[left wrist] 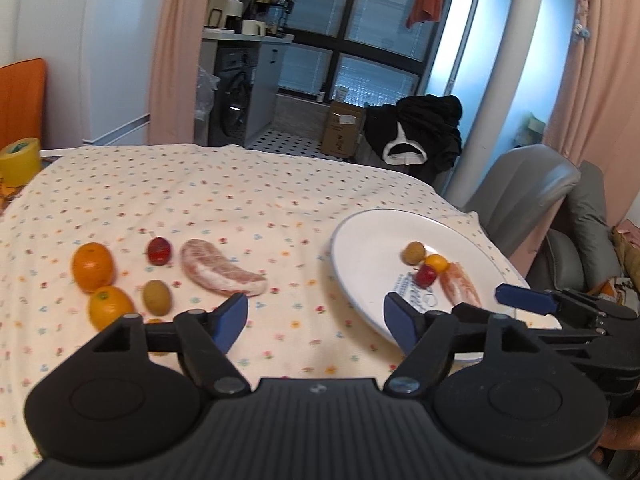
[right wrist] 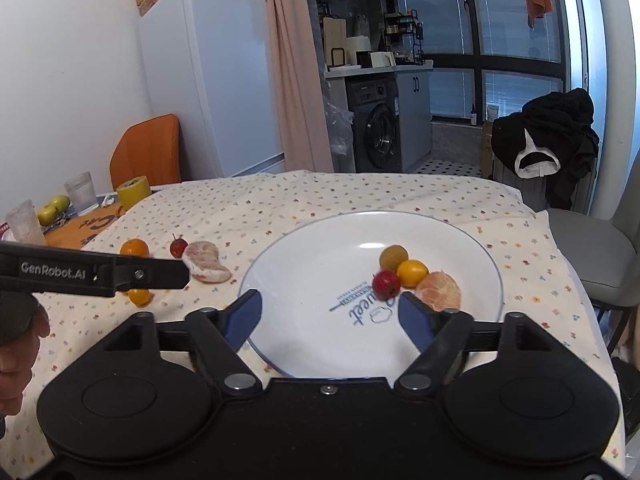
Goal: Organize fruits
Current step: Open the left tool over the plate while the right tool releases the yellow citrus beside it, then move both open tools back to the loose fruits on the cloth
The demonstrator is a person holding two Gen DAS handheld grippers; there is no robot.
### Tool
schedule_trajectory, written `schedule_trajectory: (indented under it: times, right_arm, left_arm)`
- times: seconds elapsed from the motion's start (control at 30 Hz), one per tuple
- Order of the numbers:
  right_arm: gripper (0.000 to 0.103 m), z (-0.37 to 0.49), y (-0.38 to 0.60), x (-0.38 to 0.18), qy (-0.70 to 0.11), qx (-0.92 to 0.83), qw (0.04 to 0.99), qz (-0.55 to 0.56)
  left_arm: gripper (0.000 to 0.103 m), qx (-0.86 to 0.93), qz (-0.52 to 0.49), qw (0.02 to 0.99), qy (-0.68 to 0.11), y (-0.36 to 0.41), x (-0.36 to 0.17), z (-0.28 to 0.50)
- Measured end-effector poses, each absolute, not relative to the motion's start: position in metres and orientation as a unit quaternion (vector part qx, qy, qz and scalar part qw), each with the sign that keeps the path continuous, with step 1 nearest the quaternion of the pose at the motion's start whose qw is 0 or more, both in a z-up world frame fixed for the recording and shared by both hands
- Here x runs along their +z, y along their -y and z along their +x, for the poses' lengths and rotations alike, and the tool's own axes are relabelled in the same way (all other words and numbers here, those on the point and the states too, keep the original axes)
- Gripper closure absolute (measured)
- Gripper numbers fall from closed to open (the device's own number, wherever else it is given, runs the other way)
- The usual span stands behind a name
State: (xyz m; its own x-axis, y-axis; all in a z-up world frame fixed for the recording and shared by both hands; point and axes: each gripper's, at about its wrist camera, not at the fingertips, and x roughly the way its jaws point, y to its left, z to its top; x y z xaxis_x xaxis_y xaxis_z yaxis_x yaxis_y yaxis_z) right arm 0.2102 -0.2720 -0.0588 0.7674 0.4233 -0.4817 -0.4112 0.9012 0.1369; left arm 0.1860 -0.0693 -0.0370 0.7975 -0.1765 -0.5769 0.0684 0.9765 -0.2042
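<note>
1. Hanging wide open over the cloth [left wrist: 224,184], the left gripper [left wrist: 316,322] holds nothing and touches nothing.
2. Its blue fingers [left wrist: 230,320] stand far apart, with bare cloth between them.
3. The right gripper [right wrist: 330,316] is wide open too, and it holds nothing.
4. It hangs over the near part of the plate [right wrist: 304,320].
5. Its right finger [right wrist: 416,322] is just in front of the peeled piece [right wrist: 439,290] on the plate; I cannot tell if they touch.
6. Four fruits sit close together on the right side of the plate: a brown fruit [right wrist: 394,257], a small orange [right wrist: 412,273], a red fruit [right wrist: 386,285] and the peeled piece.
7. More fruit lies on the cloth, left of the plate.
8. There are two oranges [left wrist: 93,267], one near and one farther, on the far left.
9. Right of them are a red fruit with a stem [left wrist: 159,251] and a brown-green fruit [left wrist: 157,297].
10. A long peeled segment [left wrist: 220,268] lies between those and the plate.
</note>
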Motion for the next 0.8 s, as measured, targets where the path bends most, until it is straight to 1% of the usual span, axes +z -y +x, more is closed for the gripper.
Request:
schedule_trajectory:
  times: [0.07, 0.13, 0.23, 0.43, 0.8]
  right_arm:
    - [0.022, 0.211, 0.268, -0.057, -0.258, 0.225, 0.939, 0.013]
    - [0.013, 0.212, 0.263, -0.055, -0.257, 0.231, 0.938, 0.014]
    - [0.005, 0.211, 0.255, -0.053, -0.252, 0.243, 0.937, 0.013]
    - [0.0, 0.214, 0.239, -0.051, -0.254, 0.258, 0.932, 0.009]
    - [0.0, 0.22, 0.217, -0.05, -0.262, 0.284, 0.922, 0.003]
  left_arm:
    - [0.022, -0.056, -0.086, 0.946, -0.309, 0.063, -0.036, 0.183]
    - [0.02, -0.046, -0.086, 0.948, -0.304, 0.056, -0.035, 0.18]
    - [0.02, -0.035, -0.09, 0.949, -0.301, 0.045, -0.035, 0.177]
    - [0.019, -0.011, -0.097, 0.95, -0.297, 0.024, -0.033, 0.17]
    - [0.019, 0.023, -0.104, 0.949, -0.295, -0.004, -0.033, 0.16]
